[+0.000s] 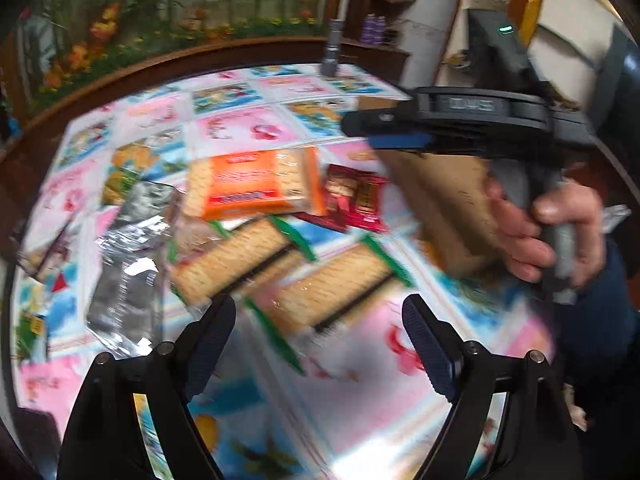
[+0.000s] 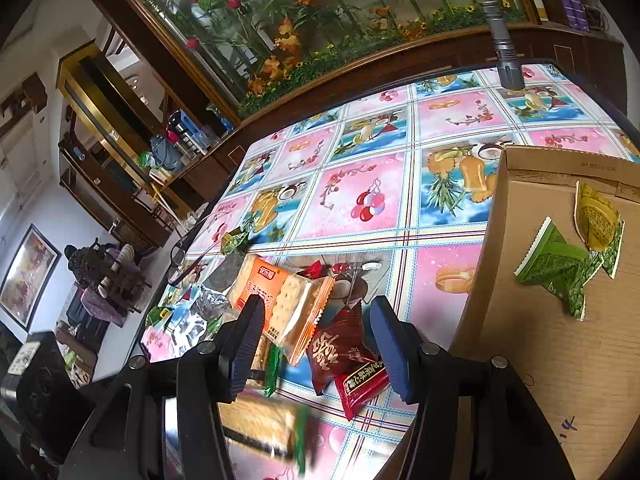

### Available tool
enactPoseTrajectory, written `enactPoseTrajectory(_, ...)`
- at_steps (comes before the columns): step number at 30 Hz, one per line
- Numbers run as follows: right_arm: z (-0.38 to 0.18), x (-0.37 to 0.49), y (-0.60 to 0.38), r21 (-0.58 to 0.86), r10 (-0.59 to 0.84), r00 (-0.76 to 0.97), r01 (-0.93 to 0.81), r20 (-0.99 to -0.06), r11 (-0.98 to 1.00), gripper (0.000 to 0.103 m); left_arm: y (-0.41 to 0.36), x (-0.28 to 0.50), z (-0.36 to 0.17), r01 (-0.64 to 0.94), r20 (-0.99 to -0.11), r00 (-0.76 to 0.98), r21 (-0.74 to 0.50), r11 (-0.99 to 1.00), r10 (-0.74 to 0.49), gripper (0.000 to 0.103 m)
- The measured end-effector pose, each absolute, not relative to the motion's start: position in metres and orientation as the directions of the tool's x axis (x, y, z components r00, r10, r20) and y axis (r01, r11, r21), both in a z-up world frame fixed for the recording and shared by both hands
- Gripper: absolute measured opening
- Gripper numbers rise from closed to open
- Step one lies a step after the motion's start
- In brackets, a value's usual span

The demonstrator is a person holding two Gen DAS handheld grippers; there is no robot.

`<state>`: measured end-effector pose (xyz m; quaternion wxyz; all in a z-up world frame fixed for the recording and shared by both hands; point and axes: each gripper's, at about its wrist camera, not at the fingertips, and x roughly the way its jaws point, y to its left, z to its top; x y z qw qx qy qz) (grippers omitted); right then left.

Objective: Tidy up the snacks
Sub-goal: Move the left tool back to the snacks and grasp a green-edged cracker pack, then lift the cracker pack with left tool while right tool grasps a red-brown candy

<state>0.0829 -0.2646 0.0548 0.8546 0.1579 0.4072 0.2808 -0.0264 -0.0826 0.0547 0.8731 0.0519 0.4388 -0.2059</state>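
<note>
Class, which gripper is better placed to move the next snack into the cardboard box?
Right. The right gripper stands open over the dark red snack packets, beside the cardboard box; the left gripper hovers farther away.

Table w/ glossy pink-and-blue fruit-print cloth [image 2: 360,200]. Far side: dark wood cabinet [image 2: 320,80] under a big glass panel [image 2: 280,12] showing bamboo, orange and red flowers. Far left: gold-framed shelving [image 2: 100,120], white walls, a framed picture [image 2: 28,276] low on the wall. Bright, even light.
</note>
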Motion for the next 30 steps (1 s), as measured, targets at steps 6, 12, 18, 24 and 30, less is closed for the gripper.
enactPoseTrajectory(6, 0.053, 0.084, -0.266, 0.492, 0.597, 0.511, -0.341, -0.619, 0.801, 0.059, -0.113, -0.018, 0.036, 0.498, -0.813, 0.515, 0.028, 0.867, -0.270, 0.084)
enactPoseTrajectory(12, 0.052, 0.085, -0.266, 0.493, 0.595, 0.506, -0.335, -0.625, 0.803, 0.059, -0.149, -0.011, 0.023, 0.640, -0.843, 0.487, 0.168, 0.750, -0.227, 0.084)
enactPoseTrajectory(18, 0.051, 0.085, -0.266, 0.496, 0.594, 0.502, -0.329, -0.629, 0.803, 0.059, -0.149, -0.009, 0.019, 0.619, -0.840, 0.502, 0.180, 0.764, -0.209, 0.062)
enactPoseTrajectory(24, 0.043, 0.088, -0.260, 0.467, 0.566, 0.477, -0.320, -0.673, 0.825, 0.059, -0.123, -0.030, 0.016, 0.503, -0.833, 0.504, 0.067, 0.862, -0.229, 0.046)
enactPoseTrajectory(30, 0.043, 0.074, -0.232, 0.303, 0.486, 0.496, -0.405, -0.720, 0.863, 0.059, -0.080, -0.042, 0.014, 0.387, -0.842, 0.501, 0.011, 0.922, -0.201, 0.049)
